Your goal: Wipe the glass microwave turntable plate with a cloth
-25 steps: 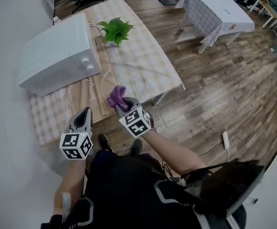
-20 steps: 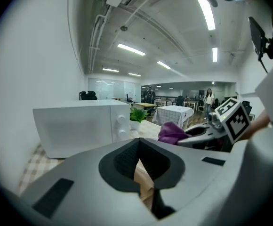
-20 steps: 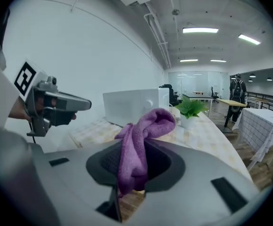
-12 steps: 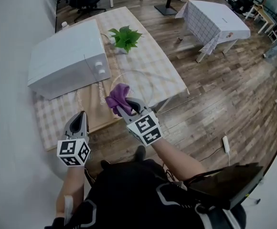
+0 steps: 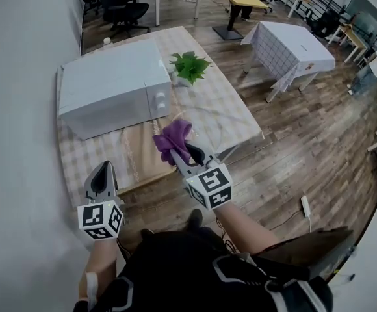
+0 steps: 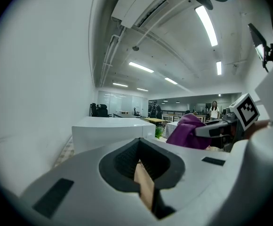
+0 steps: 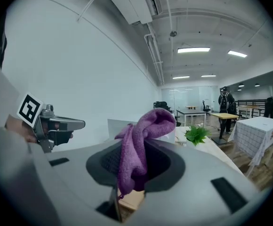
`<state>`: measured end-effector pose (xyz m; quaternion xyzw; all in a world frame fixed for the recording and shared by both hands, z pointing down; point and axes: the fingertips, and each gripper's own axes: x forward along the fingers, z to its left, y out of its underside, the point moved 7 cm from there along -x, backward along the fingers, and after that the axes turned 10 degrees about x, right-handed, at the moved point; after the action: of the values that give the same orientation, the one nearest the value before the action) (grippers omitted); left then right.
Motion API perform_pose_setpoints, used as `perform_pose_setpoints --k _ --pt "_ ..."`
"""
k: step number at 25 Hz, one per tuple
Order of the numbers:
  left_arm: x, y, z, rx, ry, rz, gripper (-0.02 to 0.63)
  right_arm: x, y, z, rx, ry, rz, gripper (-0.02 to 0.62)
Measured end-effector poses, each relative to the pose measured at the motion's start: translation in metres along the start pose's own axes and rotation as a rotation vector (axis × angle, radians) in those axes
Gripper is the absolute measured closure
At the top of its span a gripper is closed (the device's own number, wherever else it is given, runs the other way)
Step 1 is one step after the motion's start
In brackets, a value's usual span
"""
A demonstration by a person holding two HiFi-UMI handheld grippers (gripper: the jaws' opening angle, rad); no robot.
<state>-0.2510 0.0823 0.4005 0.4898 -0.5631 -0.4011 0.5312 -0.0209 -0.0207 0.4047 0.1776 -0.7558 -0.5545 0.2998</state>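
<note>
Along the white wall, a long table [image 5: 205,44] under a checked cover, with a tan runner across its near half. On the table's left part, a white microwave [image 5: 114,86], door shut, two knobs at the right end of its front. Just right of the microwave, near the table's right edge, the glass turntable plate [image 5: 220,127], lying flat, clear and hard to trace at the rim. Beyond the plate, a small green plant [image 5: 190,65]. Over the near part of the table, just left of the plate in the head view, a purple cloth [image 5: 173,137], bunched and flopping over; contact with the plate not discernible. Right hand-held gripper [image 5: 178,153] pinching that cloth between its jaws, tips aimed toward the table. Left hand-held gripper [image 5: 103,169] by the table's front edge, well left of the plate, jaws pressed together on nothing.
</note>
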Motion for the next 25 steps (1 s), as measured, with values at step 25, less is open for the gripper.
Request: perform_pose_setpoints --k 25 --pt "-0.017 -0.019 0.037 0.022 0.035 -0.065 0.603 0.013 -0.029 0.043 0.008 0.023 -0.037 0.505"
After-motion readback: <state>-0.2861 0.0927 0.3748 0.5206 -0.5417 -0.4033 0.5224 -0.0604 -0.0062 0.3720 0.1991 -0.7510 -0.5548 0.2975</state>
